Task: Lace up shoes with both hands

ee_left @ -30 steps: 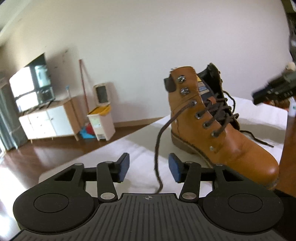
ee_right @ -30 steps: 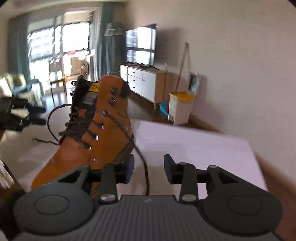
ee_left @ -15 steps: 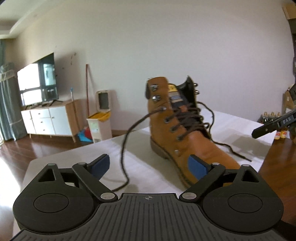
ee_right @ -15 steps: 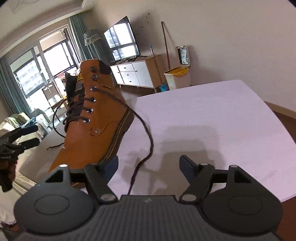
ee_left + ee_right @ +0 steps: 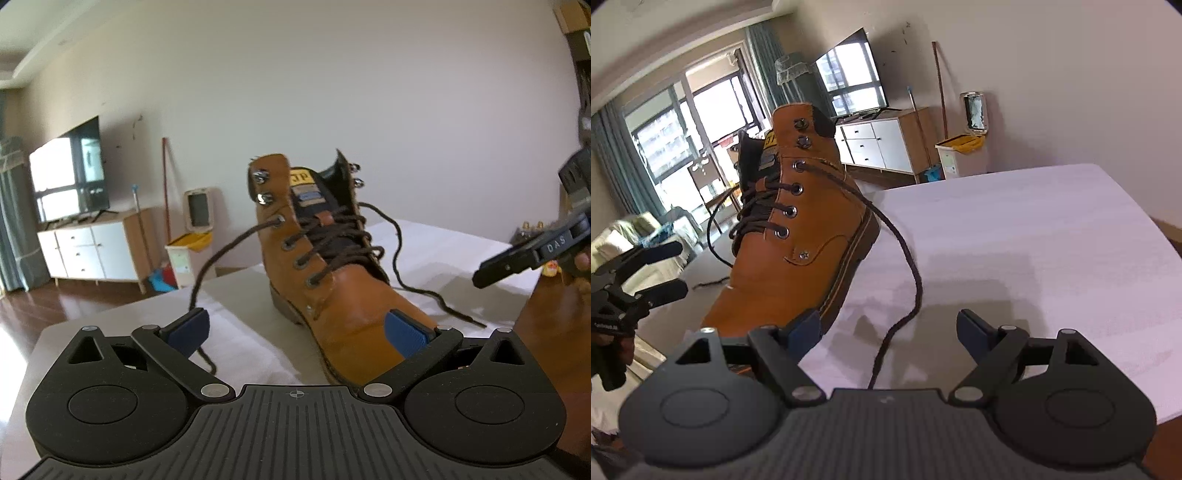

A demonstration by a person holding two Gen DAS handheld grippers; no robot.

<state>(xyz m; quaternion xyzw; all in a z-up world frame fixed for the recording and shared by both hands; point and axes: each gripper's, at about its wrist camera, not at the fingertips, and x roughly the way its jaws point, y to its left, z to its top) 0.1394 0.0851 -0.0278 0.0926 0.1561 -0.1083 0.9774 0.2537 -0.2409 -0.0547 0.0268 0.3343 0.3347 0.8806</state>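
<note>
A tan leather boot stands upright on the white-covered table, its lower eyelets laced with a dark brown lace. One loose lace end runs from an upper eyelet down past the left pad of my left gripper, which is open wide and holds nothing. The other loose end drops from its eyelet and lies between the jaws of my right gripper. Those jaws are opening and do not press the lace. Each gripper shows at the edge of the other's view.
Behind the table are a TV, a white cabinet, a bin with a yellow lid and a broom. A window and a sofa lie to the left in the right wrist view. The table's corner is near.
Both grippers' jaws have spread much wider. The left gripper has shifted sideways, so the boot now sits straight ahead of it. The right gripper has sunk a little and rolled.
</note>
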